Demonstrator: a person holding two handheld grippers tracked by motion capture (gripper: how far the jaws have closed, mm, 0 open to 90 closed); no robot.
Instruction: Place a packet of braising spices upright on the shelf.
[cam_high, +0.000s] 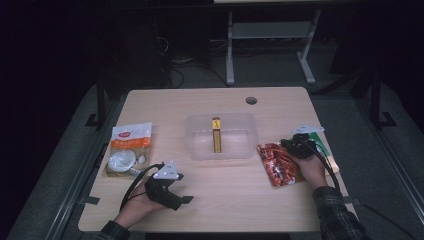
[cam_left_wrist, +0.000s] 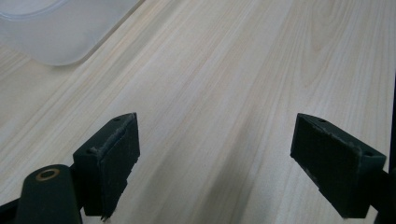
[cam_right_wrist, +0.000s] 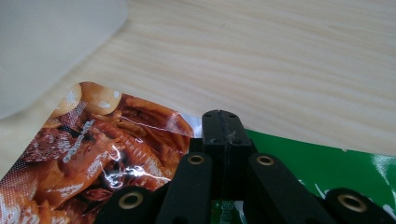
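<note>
My right gripper sits at the table's right side with its jaws shut. In the right gripper view its tips lie where a red food packet meets a green packet, and I see nothing between them. The red packet lies flat, just right of a clear plastic container. A yellow stick pack lies inside the container. Near the front left, my left gripper rests in a hand. Its jaws stand wide open over bare wood.
A white and orange snack bag lies at the left, just beyond the left gripper. A corner of the container shows up close in the left gripper view. A round cable hole is at the table's far edge.
</note>
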